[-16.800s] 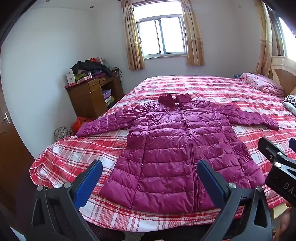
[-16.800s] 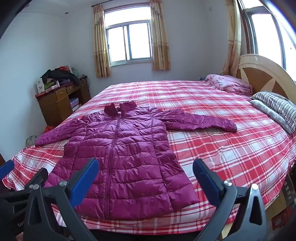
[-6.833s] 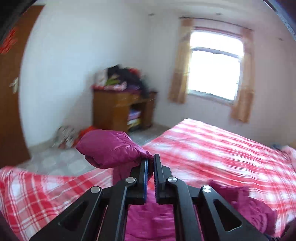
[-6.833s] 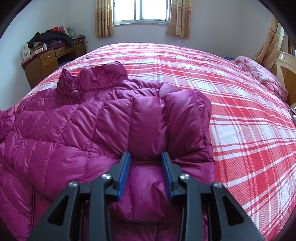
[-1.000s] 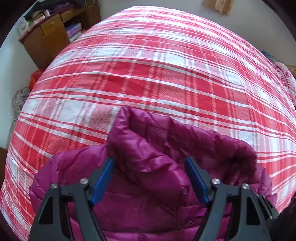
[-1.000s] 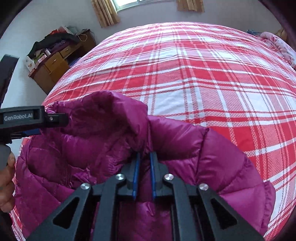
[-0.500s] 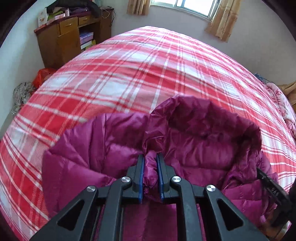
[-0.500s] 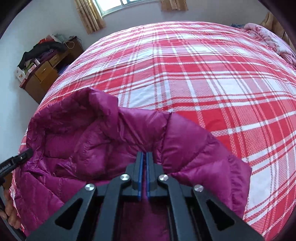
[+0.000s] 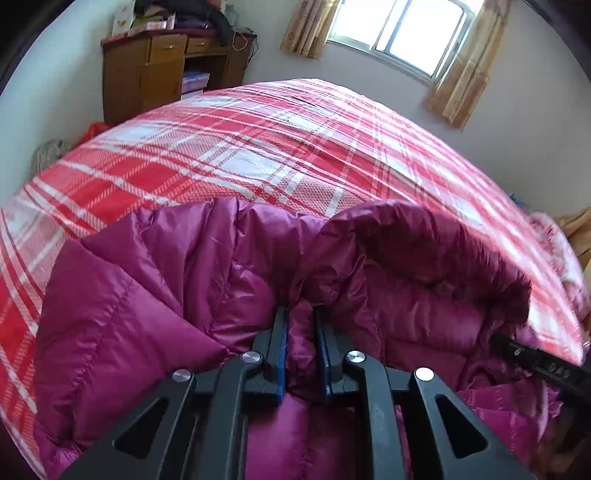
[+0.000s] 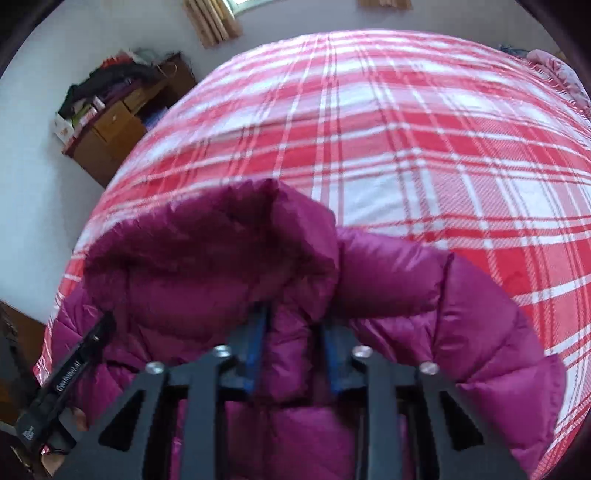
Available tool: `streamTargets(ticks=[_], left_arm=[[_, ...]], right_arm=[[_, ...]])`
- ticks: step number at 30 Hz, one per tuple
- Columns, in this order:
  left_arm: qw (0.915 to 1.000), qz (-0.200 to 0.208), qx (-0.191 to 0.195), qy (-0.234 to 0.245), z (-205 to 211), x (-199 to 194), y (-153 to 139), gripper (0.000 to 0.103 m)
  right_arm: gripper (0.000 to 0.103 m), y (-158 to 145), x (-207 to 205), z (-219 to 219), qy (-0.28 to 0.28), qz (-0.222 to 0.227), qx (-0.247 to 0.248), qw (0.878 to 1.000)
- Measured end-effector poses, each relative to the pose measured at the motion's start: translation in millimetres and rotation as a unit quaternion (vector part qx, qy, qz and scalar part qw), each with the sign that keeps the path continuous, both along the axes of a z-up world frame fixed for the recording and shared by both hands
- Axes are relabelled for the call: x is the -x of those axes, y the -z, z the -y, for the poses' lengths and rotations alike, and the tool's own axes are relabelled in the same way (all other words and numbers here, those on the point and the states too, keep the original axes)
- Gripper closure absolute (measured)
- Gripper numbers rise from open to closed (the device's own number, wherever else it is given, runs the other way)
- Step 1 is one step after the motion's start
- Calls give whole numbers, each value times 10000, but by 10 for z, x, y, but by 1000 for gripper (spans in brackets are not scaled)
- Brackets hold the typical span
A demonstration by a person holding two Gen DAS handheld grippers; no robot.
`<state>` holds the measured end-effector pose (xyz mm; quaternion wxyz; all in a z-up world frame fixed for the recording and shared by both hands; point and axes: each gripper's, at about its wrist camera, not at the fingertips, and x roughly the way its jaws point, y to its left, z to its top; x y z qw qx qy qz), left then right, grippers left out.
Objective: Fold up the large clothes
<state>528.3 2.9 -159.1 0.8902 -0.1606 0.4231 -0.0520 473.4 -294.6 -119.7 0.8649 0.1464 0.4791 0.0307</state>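
One quilted magenta down jacket [image 9: 155, 295], bunched and partly folded, lying at the near edge of the bed [image 9: 280, 155], collar [image 9: 424, 236] standing up in a rounded hump.

Left claw [image 9: 301, 332]: blue-padded fingers [image 9: 279, 343] drawn close together, pinching a fold of jacket fabric just beside the collar's left end.

Right claw [image 10: 293, 339]: fingers [image 10: 255, 343] set a little wider apart, a thick roll of the jacket [image 10: 424, 295] filling the gap between them below the collar [image 10: 221, 243]; pads touch the fabric on both sides, so it reads as clamped on the jacket. View is motion-blurred.

Each claw's black tip appears at the margin of the other's view, at the far side of the collar.

Bed cover: red, pink and white plaid, spread flat beyond the jacket.

Wooden desk [image 9: 155, 66] against the white wall to the left of the bed, heaped with dark clothing and boxes.

Window [image 9: 399, 33] with yellow-beige curtains [image 9: 461, 74] behind the bed.
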Motion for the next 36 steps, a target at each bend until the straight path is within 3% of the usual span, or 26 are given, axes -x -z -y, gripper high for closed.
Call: streamTargets(ticks=[1, 4, 6, 7, 8, 10, 14, 16, 19, 21, 24, 27, 30, 33, 36], left_arm=[[9997, 0, 226, -15, -64, 6, 18, 87], [9974, 0, 720, -81, -175, 7, 69, 87], [9979, 16, 641, -81, -135, 16, 59, 87], [9983, 23, 573, -80, -112, 19, 54, 87], [9984, 22, 550, -87, -101, 21, 50, 87], [9976, 22, 679, -115, -130, 30, 61, 87], [9946, 68, 1030, -134, -218, 63, 96, 87], [9949, 107, 996, -115, -209, 76, 91, 87], [9949, 132, 988, -126, -203, 80, 87, 87], [9953, 141, 954, -131, -196, 72, 80, 87], [9958, 154, 896, -128, -191, 101, 72, 87], [9958, 157, 896, -127, -189, 121, 75, 87], [9958, 157, 896, -128, -186, 120, 76, 87], [9959, 156, 884, -124, -182, 121, 74, 87], [9955, 150, 925, -112, -183, 128, 68, 87]], right_arm=[[90, -33, 49, -8, 64, 113, 72, 9999], [91, -196, 318, -14, 111, 563, 359, 9977], [92, -115, 443, 32, 163, 492, 410, 9978], [93, 21, 441, 75, 170, 284, 320, 9989], [94, 128, 470, 118, 148, 364, 199, 9990], [94, 168, 493, 166, 168, 584, 63, 9981], [91, 191, 472, 300, 301, 553, -494, 9968], [80, 90, 537, 385, 357, 478, -498, 9970], [69, -296, 778, 522, 1300, 1053, -197, 9857], [68, -527, 805, 480, 1478, 1366, 4, 9795], [68, -699, 483, 296, 1131, 1441, 176, 9829], [68, -639, 93, 146, 990, 1151, 41, 9884], [68, -358, -65, -6, 573, 494, -220, 9969], [71, -6, 70, -123, 354, 129, 151, 9992], [72, 92, 254, -268, -60, 758, 875, 9933]])
